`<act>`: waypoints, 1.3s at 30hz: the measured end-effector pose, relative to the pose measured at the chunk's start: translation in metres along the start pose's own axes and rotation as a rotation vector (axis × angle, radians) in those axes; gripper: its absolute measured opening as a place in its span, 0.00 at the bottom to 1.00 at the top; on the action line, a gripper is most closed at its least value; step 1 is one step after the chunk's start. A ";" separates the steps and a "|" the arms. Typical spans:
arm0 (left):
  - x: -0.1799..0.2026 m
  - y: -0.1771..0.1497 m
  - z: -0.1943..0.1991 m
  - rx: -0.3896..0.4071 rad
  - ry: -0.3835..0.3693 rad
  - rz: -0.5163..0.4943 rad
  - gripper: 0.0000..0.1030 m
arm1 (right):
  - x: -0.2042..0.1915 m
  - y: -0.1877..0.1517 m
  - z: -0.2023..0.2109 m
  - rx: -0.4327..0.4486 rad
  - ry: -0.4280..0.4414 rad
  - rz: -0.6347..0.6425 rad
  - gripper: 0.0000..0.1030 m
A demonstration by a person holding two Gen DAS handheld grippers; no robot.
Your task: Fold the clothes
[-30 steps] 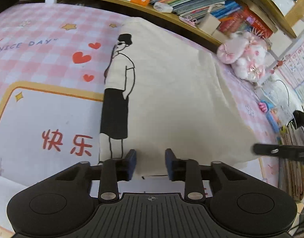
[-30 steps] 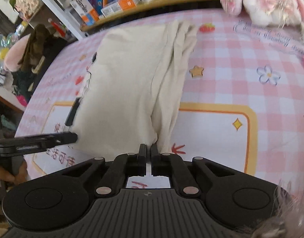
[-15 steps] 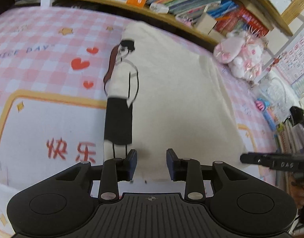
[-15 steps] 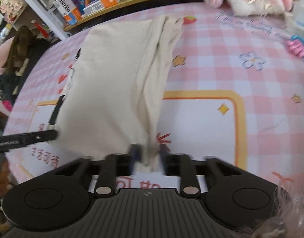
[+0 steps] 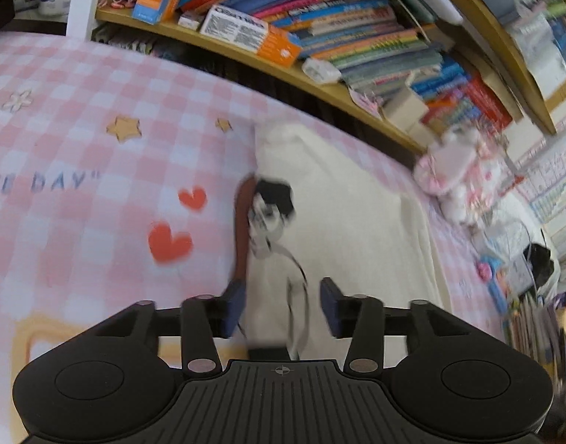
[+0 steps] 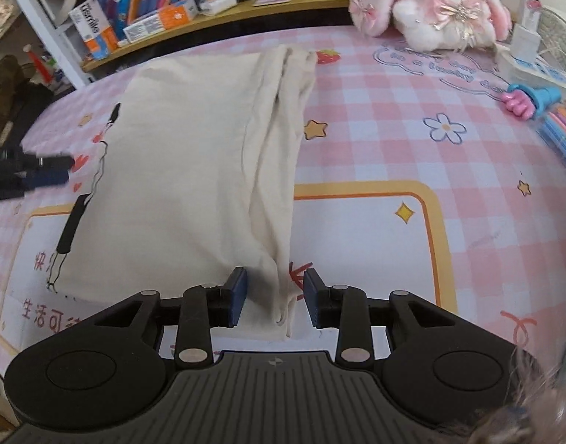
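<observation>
Straddling the cream shirt [image 6: 179, 170] with right gripper [image 6: 275, 298] unclenched and left gripper [image 5: 281, 305] opening, we risk dragging loose its bunched edge.

We see the folded shirt [image 6: 179, 155] lying on the bed [image 6: 393, 155], the plush rabbit [image 6: 430, 0] behind to its right, the bookshelf [image 6: 216, 18] beyond.

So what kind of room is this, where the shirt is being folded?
Probably a child's bedroom or study at home: the cream shirt lies on a pink checked cloth with cartoon stars, a shelf of colourful books runs behind it, and a pink plush bunny sits nearby.
</observation>
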State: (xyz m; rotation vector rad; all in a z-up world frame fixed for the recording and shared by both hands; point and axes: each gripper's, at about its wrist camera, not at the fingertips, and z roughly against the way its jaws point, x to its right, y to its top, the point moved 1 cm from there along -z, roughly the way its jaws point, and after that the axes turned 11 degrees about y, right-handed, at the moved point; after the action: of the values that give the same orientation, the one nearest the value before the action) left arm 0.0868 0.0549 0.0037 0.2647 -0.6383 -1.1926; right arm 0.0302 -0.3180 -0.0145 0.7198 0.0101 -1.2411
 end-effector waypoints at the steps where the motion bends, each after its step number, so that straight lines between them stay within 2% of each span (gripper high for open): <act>1: -0.003 0.007 -0.005 0.000 -0.006 0.009 0.50 | 0.000 -0.001 0.000 0.002 -0.006 -0.011 0.30; 5: -0.014 0.033 -0.029 -0.019 -0.042 0.050 0.54 | -0.002 -0.005 -0.003 0.007 -0.038 -0.040 0.33; 10: -0.021 0.056 -0.061 -0.041 -0.097 0.099 0.54 | -0.004 -0.007 -0.004 0.019 -0.092 -0.056 0.43; 18: -0.024 0.083 -0.103 -0.059 -0.207 0.212 0.54 | -0.007 -0.009 -0.005 0.027 -0.132 -0.074 0.47; 20: -0.022 0.089 -0.111 -0.061 -0.228 0.234 0.52 | -0.007 -0.009 -0.005 0.030 -0.137 -0.080 0.47; 22: -0.019 0.093 -0.117 -0.060 -0.241 0.235 0.47 | -0.008 -0.009 -0.005 0.030 -0.142 -0.085 0.47; 23: -0.017 0.095 -0.118 -0.055 -0.235 0.221 0.31 | -0.009 -0.009 -0.005 0.031 -0.144 -0.088 0.47; 24: -0.012 0.095 -0.116 -0.040 -0.221 0.185 0.23 | -0.009 -0.009 -0.005 0.031 -0.146 -0.089 0.47; 25: -0.008 0.095 -0.113 -0.020 -0.208 0.144 0.11 | -0.009 -0.009 -0.005 0.032 -0.147 -0.091 0.48; 28: 0.019 0.089 -0.087 0.145 -0.208 -0.099 0.11 | -0.010 -0.010 -0.005 0.035 -0.151 -0.098 0.48; 29: 0.026 0.087 -0.081 0.187 -0.205 -0.170 0.12 | -0.011 -0.010 -0.005 0.035 -0.152 -0.100 0.48; 32: 0.022 0.103 -0.103 0.105 -0.099 -0.141 0.15 | -0.011 -0.009 -0.005 0.033 -0.152 -0.102 0.48; 34: 0.007 0.114 -0.117 0.022 -0.119 -0.023 0.19 | -0.011 -0.009 -0.005 0.031 -0.151 -0.103 0.48; 36: -0.007 0.119 -0.118 -0.021 -0.156 0.092 0.22 | -0.011 -0.009 -0.005 0.030 -0.151 -0.103 0.48; 37: -0.010 0.118 -0.111 0.007 -0.141 0.094 0.34 | -0.011 -0.009 -0.005 0.030 -0.151 -0.103 0.48; 38: -0.014 0.117 -0.103 0.037 -0.124 0.094 0.53 | -0.011 -0.009 -0.005 0.030 -0.150 -0.101 0.48; 39: -0.015 0.114 -0.094 0.084 -0.093 0.067 0.61 | -0.011 -0.009 -0.004 0.030 -0.149 -0.100 0.48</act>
State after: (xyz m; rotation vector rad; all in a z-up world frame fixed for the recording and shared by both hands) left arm 0.2275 0.0979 -0.0173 0.2572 -0.7741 -1.1197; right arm 0.0205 -0.3079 -0.0183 0.6578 -0.0964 -1.3908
